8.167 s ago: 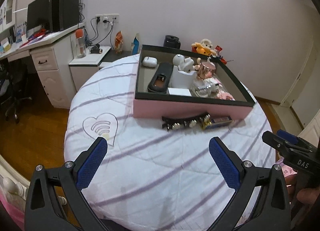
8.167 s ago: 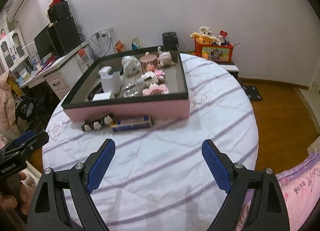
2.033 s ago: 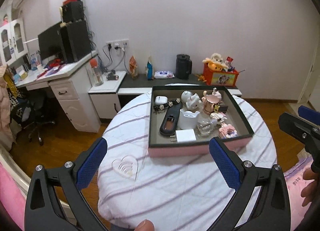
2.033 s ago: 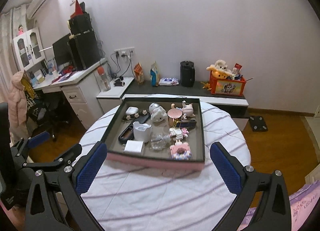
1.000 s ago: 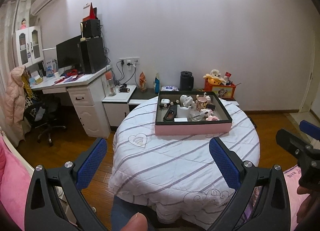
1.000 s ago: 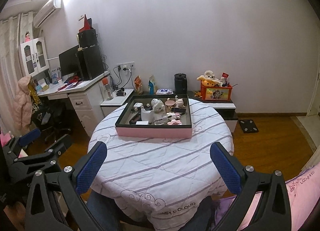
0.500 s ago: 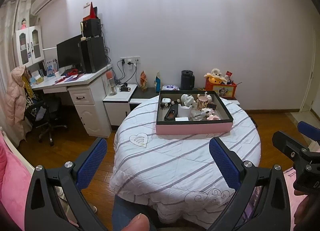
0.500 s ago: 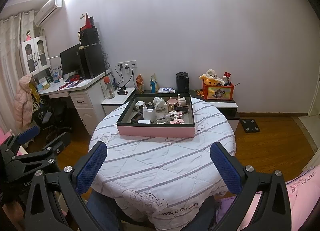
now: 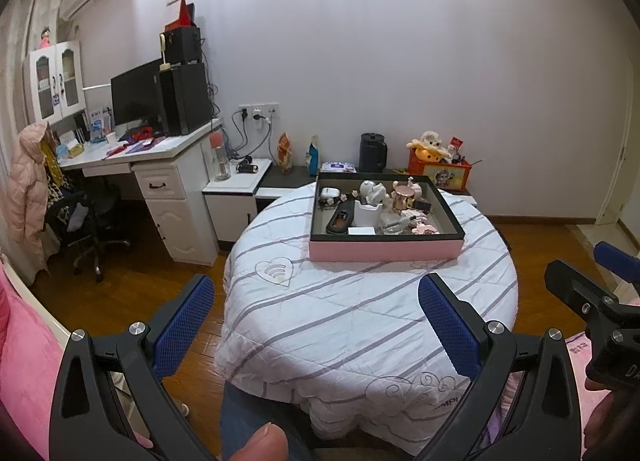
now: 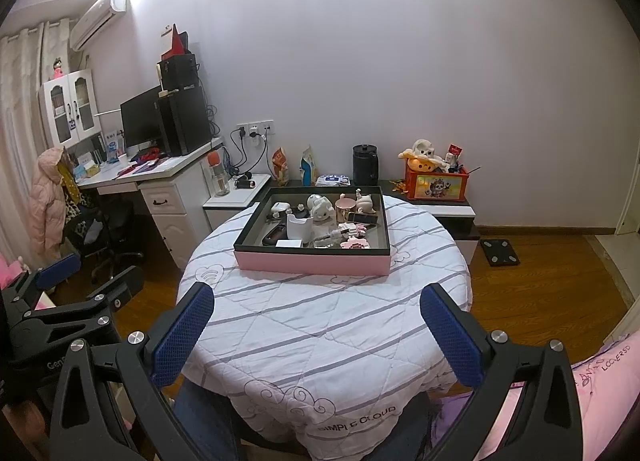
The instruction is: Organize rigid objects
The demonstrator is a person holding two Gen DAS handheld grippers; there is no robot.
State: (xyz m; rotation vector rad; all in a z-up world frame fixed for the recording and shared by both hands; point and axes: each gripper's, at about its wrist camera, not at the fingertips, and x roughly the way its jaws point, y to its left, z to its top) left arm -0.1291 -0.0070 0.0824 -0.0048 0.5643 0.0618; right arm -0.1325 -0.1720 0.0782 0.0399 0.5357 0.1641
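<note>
Right wrist shows both tools, left tool (image 10: 80, 301) and right tool (image 10: 316, 325), gaping and empty; everything sits in the tray (image 10: 312, 263), table (image 10: 320, 325) bare, so I reckon we're finished.

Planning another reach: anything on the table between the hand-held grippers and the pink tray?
Nothing visible. Both the left hand-held gripper and the right hand-held gripper are open and held back from the table; only bare striped tablecloth lies before the tray.
</note>
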